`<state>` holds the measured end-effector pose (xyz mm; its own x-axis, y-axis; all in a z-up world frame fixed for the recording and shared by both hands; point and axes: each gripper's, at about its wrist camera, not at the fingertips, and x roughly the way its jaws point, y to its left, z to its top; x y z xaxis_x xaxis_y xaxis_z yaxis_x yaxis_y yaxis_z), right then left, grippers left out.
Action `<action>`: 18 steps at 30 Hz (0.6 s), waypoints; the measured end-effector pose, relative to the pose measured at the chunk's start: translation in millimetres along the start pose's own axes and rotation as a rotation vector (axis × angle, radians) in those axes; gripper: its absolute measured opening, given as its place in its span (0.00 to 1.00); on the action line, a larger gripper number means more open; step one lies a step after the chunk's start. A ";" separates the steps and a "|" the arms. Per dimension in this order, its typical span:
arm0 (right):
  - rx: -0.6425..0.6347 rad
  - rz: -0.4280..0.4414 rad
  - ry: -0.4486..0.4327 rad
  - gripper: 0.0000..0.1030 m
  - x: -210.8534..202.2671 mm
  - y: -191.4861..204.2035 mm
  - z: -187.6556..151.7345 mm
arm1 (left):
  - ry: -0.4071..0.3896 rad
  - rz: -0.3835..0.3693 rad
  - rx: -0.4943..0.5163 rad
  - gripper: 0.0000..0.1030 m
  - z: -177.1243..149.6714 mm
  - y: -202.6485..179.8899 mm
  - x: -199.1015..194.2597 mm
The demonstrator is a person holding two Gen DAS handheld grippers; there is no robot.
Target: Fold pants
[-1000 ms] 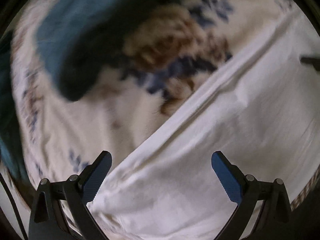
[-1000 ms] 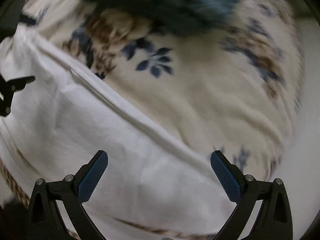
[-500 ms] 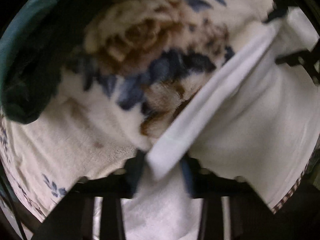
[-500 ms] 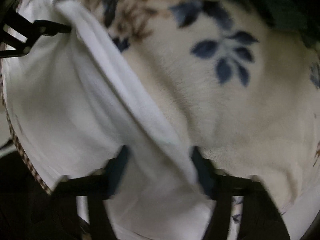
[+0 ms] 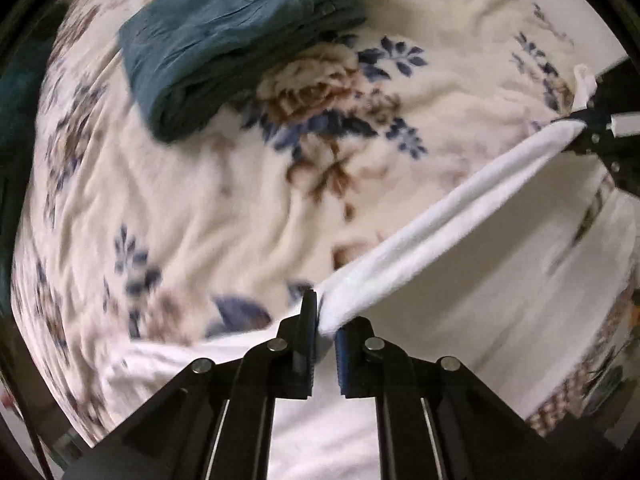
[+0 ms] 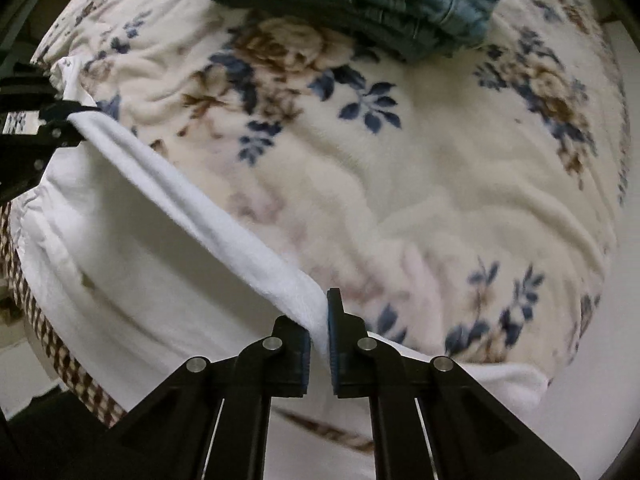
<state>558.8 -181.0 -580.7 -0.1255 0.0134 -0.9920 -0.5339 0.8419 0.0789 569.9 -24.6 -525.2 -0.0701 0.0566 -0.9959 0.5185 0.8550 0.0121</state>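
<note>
The left gripper had just closed and pinched one end of the white pants' edge. The right gripper had likewise just closed and pinched the other end. The edge ran taut between the two grippers, raised off the floral blanket; the rest of the pants hung below onto the blanket. Folded blue pants lay on the blanket, well apart from the white pants.

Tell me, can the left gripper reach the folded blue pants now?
Probably not: the left gripper is shut on the white pants, as is the right gripper; the folded blue pants lie apart.
</note>
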 end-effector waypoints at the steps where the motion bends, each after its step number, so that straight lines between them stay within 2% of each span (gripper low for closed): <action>1: 0.009 -0.004 -0.011 0.07 -9.9 1.5 -9.5 | 0.012 -0.015 -0.041 0.06 -11.2 -1.5 -8.5; 4: 0.048 -0.017 -0.036 0.07 -31.2 21.7 -37.9 | 0.002 -0.027 -0.110 0.06 -40.6 -10.2 -28.1; 8: 0.110 -0.013 -0.052 0.07 -34.1 72.9 -65.0 | -0.012 -0.062 -0.199 0.06 -85.1 -48.0 -22.3; 9: 0.126 -0.006 -0.050 0.07 -18.8 93.1 -61.3 | -0.009 -0.076 -0.221 0.06 -99.1 -53.9 -24.8; 14: 0.229 0.031 -0.025 0.07 -1.7 128.6 -112.2 | 0.029 -0.121 -0.292 0.06 -156.7 -85.5 -17.1; 18: 0.299 0.052 0.044 0.06 25.0 155.7 -152.6 | 0.103 -0.169 -0.348 0.06 -191.6 -104.0 13.9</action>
<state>344.9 -132.0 -578.2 -0.1858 0.0432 -0.9816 -0.2572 0.9621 0.0910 351.7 -14.0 -523.2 -0.2236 -0.0633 -0.9726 0.1737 0.9793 -0.1037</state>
